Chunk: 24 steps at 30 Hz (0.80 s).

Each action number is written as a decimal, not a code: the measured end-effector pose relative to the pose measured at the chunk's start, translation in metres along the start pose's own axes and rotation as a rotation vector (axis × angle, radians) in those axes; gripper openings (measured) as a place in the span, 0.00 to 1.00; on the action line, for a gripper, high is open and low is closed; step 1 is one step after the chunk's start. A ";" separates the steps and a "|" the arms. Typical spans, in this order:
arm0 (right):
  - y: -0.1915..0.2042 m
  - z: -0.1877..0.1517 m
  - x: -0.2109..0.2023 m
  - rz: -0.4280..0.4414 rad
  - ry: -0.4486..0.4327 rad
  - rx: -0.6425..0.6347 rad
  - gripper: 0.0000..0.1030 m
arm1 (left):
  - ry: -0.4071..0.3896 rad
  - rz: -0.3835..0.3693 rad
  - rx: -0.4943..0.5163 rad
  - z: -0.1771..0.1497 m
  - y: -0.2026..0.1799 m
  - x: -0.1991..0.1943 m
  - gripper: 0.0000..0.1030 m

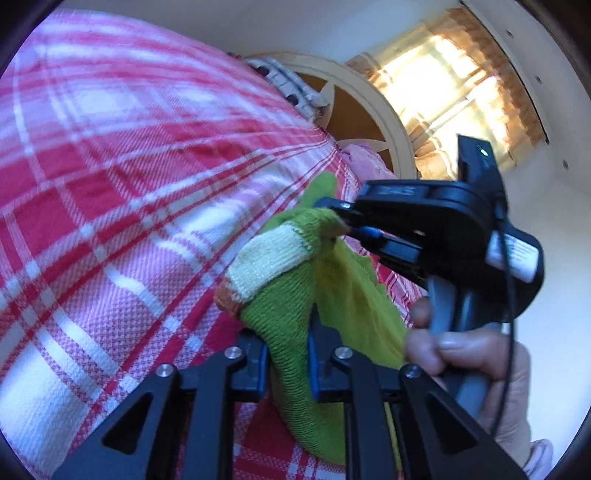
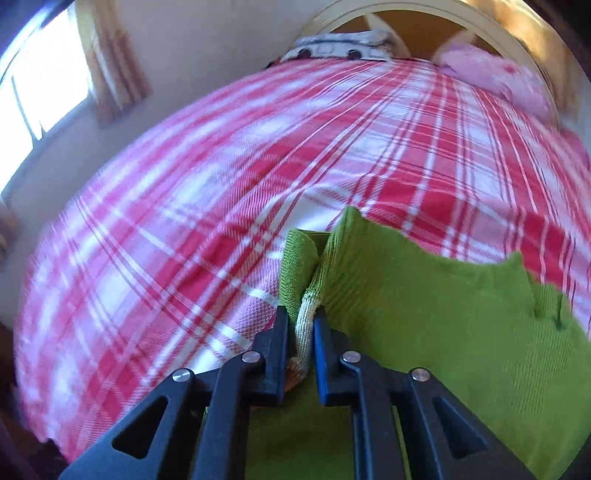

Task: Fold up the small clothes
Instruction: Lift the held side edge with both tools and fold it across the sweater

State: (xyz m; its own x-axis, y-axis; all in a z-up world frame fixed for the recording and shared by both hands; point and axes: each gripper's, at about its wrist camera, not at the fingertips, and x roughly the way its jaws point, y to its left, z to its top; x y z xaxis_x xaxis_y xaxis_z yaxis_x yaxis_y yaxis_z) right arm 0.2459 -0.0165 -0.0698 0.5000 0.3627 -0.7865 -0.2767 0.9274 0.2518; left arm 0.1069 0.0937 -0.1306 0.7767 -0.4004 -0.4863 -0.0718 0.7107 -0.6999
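- While both tools hang over the bed (image 1: pixel 110 184), one green sock (image 1: pixel 291 314) is held above its red-and-white checked cover, its cream band and orange edge showing.
- The left gripper (image 1: pixel 288 354) pinches the sock's body between its two fingers.
- The right gripper (image 1: pixel 345 221) pinches the sock's end.
- Two pillows lie by the headboard (image 2: pixel 406 14): one pink pillow (image 2: pixel 491 77), one patterned pillow (image 2: pixel 343 46).
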 end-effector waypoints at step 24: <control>-0.167 -0.034 -0.138 0.084 -0.156 0.238 0.11 | -0.085 0.037 0.785 -0.071 -0.161 -0.005 0.15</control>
State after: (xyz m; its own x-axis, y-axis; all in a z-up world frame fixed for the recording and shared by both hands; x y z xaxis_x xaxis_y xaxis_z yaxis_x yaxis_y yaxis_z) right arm 0.1954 -0.2243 -0.0223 0.6088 0.4317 -0.6656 -0.1314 0.8822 0.4521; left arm 0.0702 -0.0598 -0.0521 0.8295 -0.3460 -0.4384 0.3401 0.9356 -0.0950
